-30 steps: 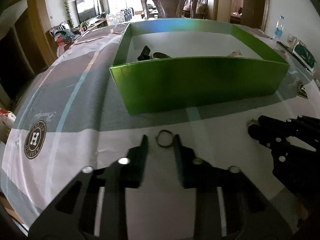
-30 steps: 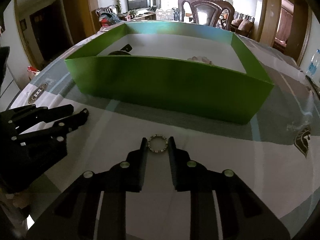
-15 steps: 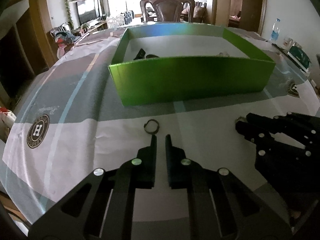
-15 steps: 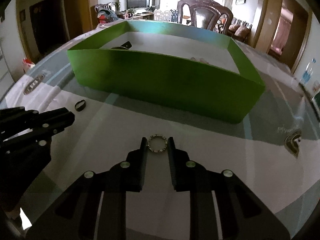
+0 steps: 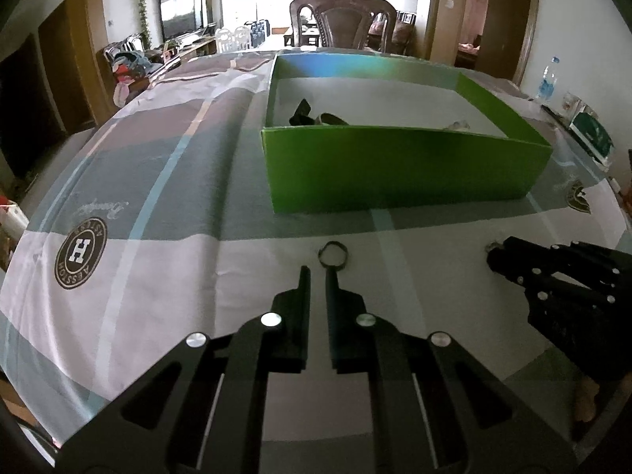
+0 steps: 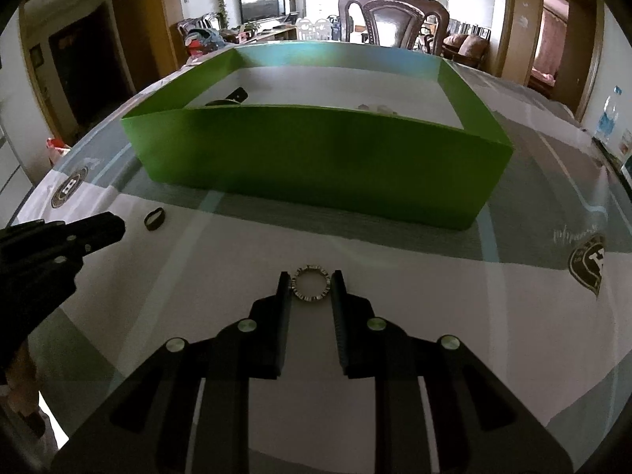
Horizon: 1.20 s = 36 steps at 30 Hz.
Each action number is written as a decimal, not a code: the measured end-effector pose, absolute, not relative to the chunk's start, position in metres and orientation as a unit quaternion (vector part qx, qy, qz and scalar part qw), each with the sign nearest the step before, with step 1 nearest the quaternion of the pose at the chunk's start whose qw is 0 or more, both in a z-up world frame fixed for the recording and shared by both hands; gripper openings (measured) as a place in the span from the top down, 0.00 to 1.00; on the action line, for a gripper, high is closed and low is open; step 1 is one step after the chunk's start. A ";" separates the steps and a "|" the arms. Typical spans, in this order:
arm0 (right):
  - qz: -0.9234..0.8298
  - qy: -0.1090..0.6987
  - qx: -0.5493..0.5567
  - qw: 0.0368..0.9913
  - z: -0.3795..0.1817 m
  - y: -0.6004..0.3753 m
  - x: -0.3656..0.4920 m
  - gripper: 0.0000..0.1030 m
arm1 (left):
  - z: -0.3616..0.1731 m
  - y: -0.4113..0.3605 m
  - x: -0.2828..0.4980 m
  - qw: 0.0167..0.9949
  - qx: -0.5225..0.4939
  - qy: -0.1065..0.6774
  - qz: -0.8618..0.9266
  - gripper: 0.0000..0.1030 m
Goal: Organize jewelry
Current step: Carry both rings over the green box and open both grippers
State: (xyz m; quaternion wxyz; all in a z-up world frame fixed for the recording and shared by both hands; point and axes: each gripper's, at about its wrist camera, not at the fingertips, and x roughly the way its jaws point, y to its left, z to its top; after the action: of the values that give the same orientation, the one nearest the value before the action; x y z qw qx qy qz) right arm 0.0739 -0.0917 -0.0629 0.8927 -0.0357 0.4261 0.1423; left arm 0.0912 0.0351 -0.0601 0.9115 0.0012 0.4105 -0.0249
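A green box [image 5: 403, 166] stands on the tablecloth, also in the right wrist view [image 6: 316, 158], with a dark item [image 5: 302, 112] and a pale item [image 5: 456, 124] inside. A dark plain ring [image 5: 333, 254] lies on the cloth just beyond my left gripper [image 5: 318, 274], whose jaws are nearly shut and empty; the ring touches the right fingertip. It also shows in the right wrist view [image 6: 154, 219]. My right gripper [image 6: 311, 282] is shut on a studded silver ring [image 6: 311, 283], held between the fingertips.
The cloth has round logo prints [image 5: 81, 252]. A water bottle [image 5: 549, 83] and a green packet [image 5: 592, 138] sit at the far right edge. A wooden chair [image 5: 343, 19] stands behind the table. Each gripper shows in the other's view [image 5: 561, 276].
My left gripper closed without the dark ring, which stays on the cloth just past its tips. My right gripper keeps hold of the studded ring and has risen slightly.
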 end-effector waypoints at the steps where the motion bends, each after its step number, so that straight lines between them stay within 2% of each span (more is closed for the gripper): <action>1: 0.143 0.426 -0.035 0.893 -0.063 -0.093 0.075 0.80 | -0.060 0.035 0.091 0.912 0.004 0.410 -0.028 0.91; 2: 0.143 0.426 -0.035 0.893 -0.063 -0.092 0.075 0.80 | -0.061 0.033 0.090 0.912 0.007 0.409 -0.030 0.88; 4: 0.142 0.426 -0.038 0.893 -0.062 -0.093 0.075 0.80 | -0.062 0.029 0.090 0.913 0.016 0.406 -0.030 0.66; 5: 0.142 0.426 -0.038 0.893 -0.062 -0.093 0.076 0.80 | -0.065 0.025 0.091 0.913 0.026 0.406 -0.028 0.65; 14: 0.143 0.426 -0.039 0.892 -0.063 -0.093 0.076 0.80 | -0.075 0.022 0.119 0.903 0.023 0.427 -0.024 0.64; 15: 0.143 0.426 -0.039 0.892 -0.063 -0.093 0.076 0.80 | -0.075 0.021 0.119 0.903 0.023 0.429 -0.026 0.68; 16: 0.143 0.426 -0.040 0.892 -0.063 -0.093 0.076 0.80 | -0.075 0.021 0.119 0.902 0.019 0.430 -0.031 0.78; 17: 0.143 0.426 -0.040 0.892 -0.063 -0.093 0.076 0.80 | -0.075 0.021 0.118 0.902 0.019 0.430 -0.032 0.83; 25: 0.123 0.417 -0.053 0.899 -0.059 -0.092 0.069 0.80 | -0.058 0.014 0.106 0.908 0.027 0.417 -0.020 0.83; 36: 0.130 0.349 -0.048 0.927 0.012 -0.100 0.057 0.80 | 0.010 0.006 0.080 0.944 0.047 0.325 -0.023 0.83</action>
State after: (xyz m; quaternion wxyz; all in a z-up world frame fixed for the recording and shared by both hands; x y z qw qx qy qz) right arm 0.0574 -0.1002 0.0121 0.9266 -0.0479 0.3493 0.1304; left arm 0.0803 0.0060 0.0104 0.9441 0.0472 0.3254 -0.0234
